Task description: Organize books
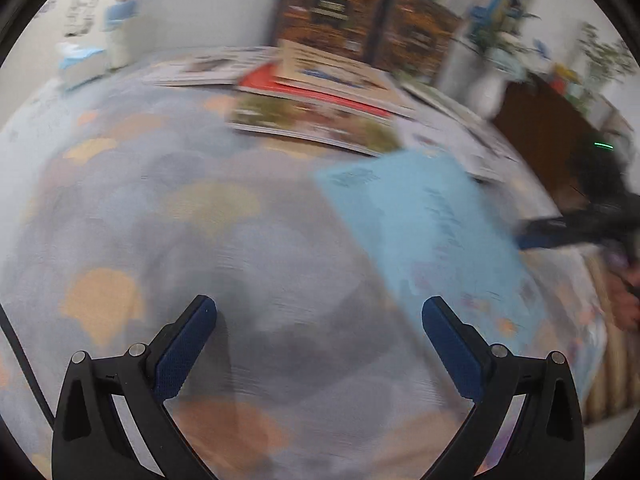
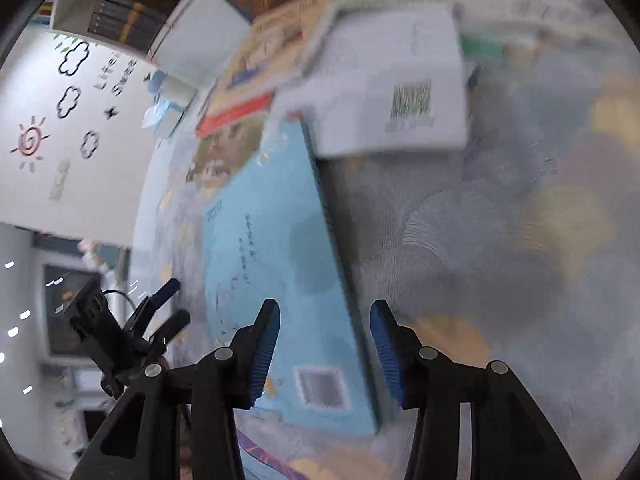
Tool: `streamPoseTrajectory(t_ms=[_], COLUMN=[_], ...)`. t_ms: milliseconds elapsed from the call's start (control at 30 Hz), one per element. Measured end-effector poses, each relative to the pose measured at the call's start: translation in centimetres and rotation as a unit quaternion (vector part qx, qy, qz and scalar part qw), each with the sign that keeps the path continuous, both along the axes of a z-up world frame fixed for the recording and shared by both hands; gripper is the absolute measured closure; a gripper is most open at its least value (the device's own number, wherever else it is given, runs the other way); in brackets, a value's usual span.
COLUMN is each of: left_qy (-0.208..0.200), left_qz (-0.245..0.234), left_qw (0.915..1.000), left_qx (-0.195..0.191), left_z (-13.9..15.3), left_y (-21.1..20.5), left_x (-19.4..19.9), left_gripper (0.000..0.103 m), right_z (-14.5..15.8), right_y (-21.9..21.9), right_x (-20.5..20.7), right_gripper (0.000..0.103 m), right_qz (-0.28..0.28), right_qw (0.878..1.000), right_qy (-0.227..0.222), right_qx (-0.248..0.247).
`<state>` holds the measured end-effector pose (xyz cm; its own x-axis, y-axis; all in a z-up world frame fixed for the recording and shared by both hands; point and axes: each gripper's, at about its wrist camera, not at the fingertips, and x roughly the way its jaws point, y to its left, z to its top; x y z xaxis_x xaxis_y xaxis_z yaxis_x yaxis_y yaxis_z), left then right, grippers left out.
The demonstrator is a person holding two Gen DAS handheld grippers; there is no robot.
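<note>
My right claw [image 2: 324, 354] stands spread with nothing pinched; the light blue book [image 2: 280, 264] lies flat on the patterned bedspread [image 2: 500, 240] just below it, I judge freshly set there to be squared up. Beyond it the other books [image 2: 248, 92] overlap in a loose pile at the far side, likely where this one belongs. My left claw [image 1: 320, 356] is also spread, empty over bare bedspread, with the blue book to its right.

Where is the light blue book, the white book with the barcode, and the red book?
light blue book [image 2: 272, 248], right wrist view, middle of its cover.
white book [image 2: 392, 80], right wrist view, bare cover above the barcode.
red book [image 1: 320, 94], left wrist view, its exposed red strip.
</note>
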<state>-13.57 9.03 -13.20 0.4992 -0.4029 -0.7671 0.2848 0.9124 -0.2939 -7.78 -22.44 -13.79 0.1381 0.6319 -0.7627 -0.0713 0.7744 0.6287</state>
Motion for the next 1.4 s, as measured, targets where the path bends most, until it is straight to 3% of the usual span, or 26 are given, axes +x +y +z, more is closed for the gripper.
streamPoseTrajectory(t_ms=[67, 200, 467, 567, 600, 700, 767, 933, 1067, 1200, 1333, 1400], left_qy=[0.003, -0.018, -0.029, -0.03, -0.031, -0.031, -0.031, -0.032, -0.031, -0.031, -0.03, -0.033], left_qz=[-0.026, -0.038, -0.039, -0.039, -0.039, -0.038, -0.037, -0.036, -0.036, -0.037, -0.039, -0.027], left_qw=[0.9993, 0.9988, 0.9973, 0.997, 0.997, 0.9972, 0.9972, 0.9977, 0.9981, 0.9987, 0.9988, 0.9991], left_qx=[-0.028, 0.026, 0.054, 0.059, 0.058, 0.056, 0.057, 0.049, 0.038, 0.018, -0.007, 0.002], left_z=[0.0, -0.6, -0.8, -0.9, -0.9, -0.9, -0.9, -0.9, -0.8, -0.7, -0.3, 0.0], left_y=[-0.8, -2.7, -3.3, -3.5, -3.5, -3.4, -3.4, -3.1, -2.8, -2.3, -1.6, -1.1], left_x=[0.0, 0.1, 0.1, 0.2, 0.1, 0.2, 0.2, 0.2, 0.2, 0.1, 0.0, -0.1], left_gripper=[0.001, 0.001, 0.001, 0.001, 0.001, 0.001, 0.001, 0.001, 0.001, 0.001, 0.0, 0.0], right_z=[-0.6, -2.7, -2.5, -2.9, -3.1, -3.4, -3.3, -2.9, -2.1, -2.7, -2.2, -2.2], right_y=[0.1, 0.8, 5.7, 6.3, 6.0, 5.5, 5.2, 5.3, 6.9, 8.4, 7.6, 7.3], right_x=[0.8, 2.2, 2.5, 3.2, 3.5, 3.8, 3.6, 2.4, 1.9, 1.2, 0.0, -0.7], right_gripper=[0.054, 0.054, 0.055, 0.056, 0.059, 0.079, 0.079, 0.079, 0.079, 0.08, 0.089, 0.09], right_qz=[0.031, 0.077, 0.128, 0.111, 0.099, 0.077, 0.069, 0.085, 0.097, 0.065, 0.032, 0.021], right_qw=[0.998, 0.983, 0.984, 0.985, 0.986, 0.991, 0.992, 0.982, 0.983, 0.984, 0.98, 0.978], right_qy=[-0.021, -0.008, -0.033, -0.023, -0.017, -0.021, -0.018, 0.0, -0.007, 0.0, 0.006, 0.008], right_qx=[0.047, 0.165, 0.123, 0.128, 0.132, 0.106, 0.107, 0.166, 0.155, 0.167, 0.197, 0.205])
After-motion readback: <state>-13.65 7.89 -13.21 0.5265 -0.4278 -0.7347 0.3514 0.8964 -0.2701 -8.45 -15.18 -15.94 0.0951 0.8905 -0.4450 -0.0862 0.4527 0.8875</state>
